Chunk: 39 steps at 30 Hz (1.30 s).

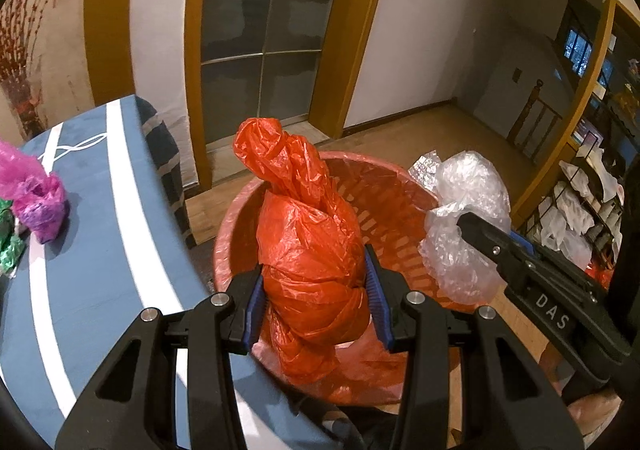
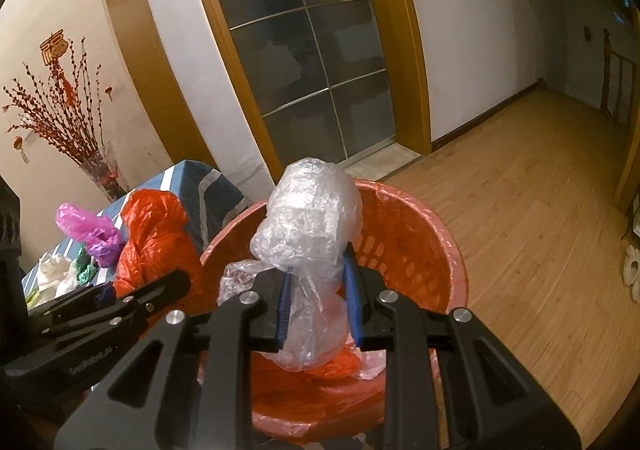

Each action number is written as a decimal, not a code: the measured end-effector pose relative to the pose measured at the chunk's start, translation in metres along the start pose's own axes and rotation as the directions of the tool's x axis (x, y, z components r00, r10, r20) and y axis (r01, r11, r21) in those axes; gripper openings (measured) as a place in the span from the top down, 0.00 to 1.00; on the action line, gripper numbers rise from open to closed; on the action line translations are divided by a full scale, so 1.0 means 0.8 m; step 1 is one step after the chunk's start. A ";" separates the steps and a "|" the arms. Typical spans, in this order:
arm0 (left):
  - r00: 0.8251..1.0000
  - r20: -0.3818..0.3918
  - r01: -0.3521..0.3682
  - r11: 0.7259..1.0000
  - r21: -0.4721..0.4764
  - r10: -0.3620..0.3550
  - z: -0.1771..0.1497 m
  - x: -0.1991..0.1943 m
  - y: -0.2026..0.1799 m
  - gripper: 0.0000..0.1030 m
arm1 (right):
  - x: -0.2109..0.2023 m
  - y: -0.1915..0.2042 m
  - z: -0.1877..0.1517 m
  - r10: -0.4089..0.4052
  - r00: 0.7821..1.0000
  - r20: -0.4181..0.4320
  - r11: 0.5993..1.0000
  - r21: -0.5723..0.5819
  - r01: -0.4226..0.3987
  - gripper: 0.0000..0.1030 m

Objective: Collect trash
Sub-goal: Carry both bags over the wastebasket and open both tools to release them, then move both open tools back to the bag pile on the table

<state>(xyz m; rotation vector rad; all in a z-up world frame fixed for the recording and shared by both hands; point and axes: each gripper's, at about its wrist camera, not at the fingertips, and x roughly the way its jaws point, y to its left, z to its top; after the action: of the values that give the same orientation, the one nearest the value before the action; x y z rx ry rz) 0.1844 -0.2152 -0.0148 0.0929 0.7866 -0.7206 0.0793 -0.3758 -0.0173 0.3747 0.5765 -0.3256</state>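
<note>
My left gripper [image 1: 316, 298] is shut on a crumpled red plastic bag [image 1: 308, 234] and holds it over the near left rim of a red lined waste basket [image 1: 384, 186]. My right gripper [image 2: 318, 298] is shut on a bundle of clear plastic wrap [image 2: 308, 218] and holds it above the basket [image 2: 416, 250]. The clear bundle also shows in the left wrist view [image 1: 468, 218], with the right gripper [image 1: 464, 222] reaching in from the right. The red bag [image 2: 156, 238] and the left gripper [image 2: 176, 282] show at the left of the right wrist view.
A table with a blue and white striped cloth [image 1: 88, 250] stands left of the basket, with a pink plastic bag [image 1: 36, 194] and green scraps [image 1: 8, 246] on it. A glass door [image 1: 260, 42] is behind. Shelves with clutter [image 1: 584, 186] stand at the right. Wooden floor [image 2: 520, 210] lies beyond.
</note>
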 end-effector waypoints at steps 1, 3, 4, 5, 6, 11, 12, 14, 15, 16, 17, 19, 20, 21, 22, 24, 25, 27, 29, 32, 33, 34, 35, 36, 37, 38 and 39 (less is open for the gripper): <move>1.000 -0.001 0.002 1.000 0.002 -0.002 0.002 0.002 -0.001 0.58 | 0.002 -0.002 0.000 -0.002 1.000 -0.002 1.000 0.004 0.002 0.76; 1.000 -0.004 0.005 1.000 0.004 -0.005 0.005 0.006 -0.003 0.58 | 0.002 -0.008 -0.001 -0.003 1.000 -0.003 1.000 0.011 0.003 0.74; 1.000 -0.005 0.005 1.000 0.004 -0.005 0.005 0.008 -0.003 0.58 | 0.003 -0.010 -0.001 -0.003 1.000 -0.004 1.000 0.015 0.003 0.74; 1.000 -0.007 0.004 1.000 0.001 -0.004 0.006 0.010 -0.004 0.57 | 0.003 -0.009 -0.001 -0.003 1.000 -0.003 1.000 0.018 0.004 0.74; 1.000 -0.010 0.004 1.000 -0.003 -0.004 0.006 0.012 -0.005 0.57 | 0.004 -0.009 -0.001 -0.004 1.000 -0.002 1.000 0.022 0.004 0.73; 1.000 -0.028 0.001 1.000 -0.024 -0.002 0.003 0.017 -0.001 0.53 | 0.007 -0.011 -0.002 -0.001 1.000 -0.008 0.999 0.043 0.002 0.64; 1.000 -0.031 -0.003 1.000 -0.026 0.002 0.002 0.018 0.000 0.52 | 0.008 -0.013 -0.002 0.000 1.000 -0.009 0.999 0.048 0.001 0.61; 0.999 -0.035 -0.013 0.999 -0.031 0.012 0.000 0.019 0.003 0.49 | 0.008 -0.014 -0.002 -0.001 1.000 -0.010 0.999 0.051 0.001 0.58; 0.999 -0.036 -0.020 0.999 -0.037 0.018 -0.001 0.018 0.005 0.47 | 0.009 -0.014 -0.002 -0.003 1.000 -0.010 0.999 0.051 0.003 0.56; 0.999 -0.038 -0.025 0.999 -0.040 0.024 -0.001 0.018 0.006 0.47 | 0.009 -0.014 -0.003 -0.005 1.000 -0.008 0.999 0.051 0.006 0.55; 0.999 -0.039 -0.032 0.999 -0.044 0.030 -0.002 0.018 0.009 0.47 | 0.009 -0.014 -0.002 -0.007 1.000 -0.007 0.999 0.052 0.007 0.53; 0.998 -0.040 -0.048 0.998 -0.051 0.046 -0.004 0.016 0.016 0.45 | 0.007 -0.014 -0.003 -0.014 1.000 -0.003 0.999 0.053 0.014 0.50; 0.998 -0.039 -0.058 0.997 -0.053 0.055 -0.005 0.015 0.018 0.44 | 0.007 -0.015 -0.003 -0.017 1.000 -0.003 0.998 0.053 0.017 0.50; 0.997 -0.039 -0.069 0.996 -0.056 0.067 -0.007 0.013 0.021 0.43 | 0.007 -0.015 -0.003 -0.020 1.000 -0.002 0.998 0.054 0.020 0.49; 0.996 -0.038 -0.078 0.995 -0.058 0.076 -0.009 0.011 0.025 0.42 | 0.006 -0.016 -0.002 -0.021 1.000 -0.002 0.998 0.054 0.022 0.48; 0.995 -0.039 -0.096 0.993 -0.066 0.094 -0.012 0.007 0.031 0.41 | 0.006 -0.016 -0.003 -0.025 1.000 -0.002 0.998 0.052 0.025 0.48; 0.994 -0.039 -0.103 0.992 -0.071 0.100 -0.013 0.006 0.036 0.41 | 0.006 -0.014 -0.004 -0.025 1.000 -0.003 0.998 0.050 0.025 0.47; 0.993 -0.040 -0.115 0.990 -0.080 0.112 -0.017 0.002 0.044 0.41 | 0.005 -0.013 -0.004 -0.023 1.000 -0.005 0.999 0.045 0.023 0.47; 0.992 -0.042 -0.126 0.988 -0.084 0.123 -0.018 -0.001 0.052 0.40 | 0.005 -0.007 -0.005 -0.020 1.000 -0.007 0.999 0.033 0.020 0.47; 0.989 -0.044 -0.143 0.985 -0.097 0.140 -0.023 -0.007 0.064 0.40 | 0.004 0.002 -0.006 -0.012 1.000 -0.010 1.000 0.018 0.012 0.47; 0.989 -0.044 -0.147 0.984 -0.101 0.144 -0.025 -0.009 0.068 0.40 | 0.003 0.004 -0.007 -0.009 1.000 -0.010 1.000 0.014 0.009 0.47; 0.988 -0.043 -0.154 0.982 -0.107 0.150 -0.027 -0.012 0.073 0.40 | 0.003 0.007 -0.008 -0.006 1.000 -0.011 1.000 0.009 0.006 0.47; 0.987 -0.042 -0.158 0.981 -0.111 0.154 -0.028 -0.015 0.076 0.40 | 0.002 0.012 -0.008 -0.001 1.000 -0.012 1.000 0.003 0.001 0.47; 0.987 -0.042 -0.161 0.980 -0.115 0.158 -0.030 -0.017 0.079 0.40 | 0.002 0.016 -0.008 0.003 1.000 -0.013 1.000 -0.004 -0.003 0.47; 0.986 -0.040 -0.167 0.979 -0.120 0.163 -0.032 -0.020 0.084 0.40 | 0.002 0.021 -0.008 0.008 1.000 -0.015 1.000 -0.013 -0.009 0.47; 0.985 -0.039 -0.171 0.977 -0.125 0.167 -0.033 -0.023 0.088 0.39 | 0.003 0.026 -0.008 0.012 1.000 -0.017 1.000 -0.019 -0.012 0.47; 0.984 -0.037 -0.176 0.976 -0.130 0.172 -0.035 -0.026 0.091 0.37 | 0.003 0.032 -0.008 0.016 1.000 -0.019 1.000 -0.026 -0.017 0.47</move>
<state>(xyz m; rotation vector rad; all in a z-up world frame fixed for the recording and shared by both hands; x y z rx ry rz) 0.2029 -0.1392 -0.0339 0.0502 0.8378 -0.5007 0.0882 -0.3512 -0.0176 0.3574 0.5952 -0.2989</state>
